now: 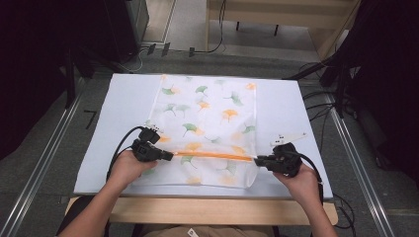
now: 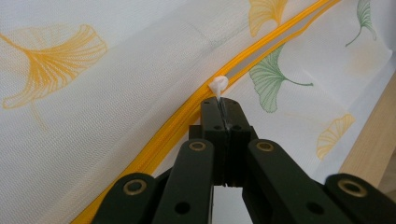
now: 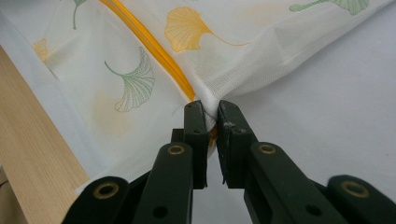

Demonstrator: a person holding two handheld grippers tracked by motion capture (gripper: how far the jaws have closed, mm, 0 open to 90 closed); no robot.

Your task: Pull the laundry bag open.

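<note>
White mesh bag (image 1: 207,118) w/ green + orange ginkgo-leaf print, orange zipper (image 1: 212,156), white pull (image 2: 218,85)

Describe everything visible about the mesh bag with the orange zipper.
The mesh bag is white, fine-woven, printed with green and orange ginkgo leaves. It lies flat on the pale table cover. An orange zipper crosses its near part. The left gripper is shut on the white zipper pull; the right gripper pinches the bag's edge at the zipper's other end.

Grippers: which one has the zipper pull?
The left gripper: its fingers pinch the white zipper pull. The right gripper clamps the mesh bag's corner.
</note>
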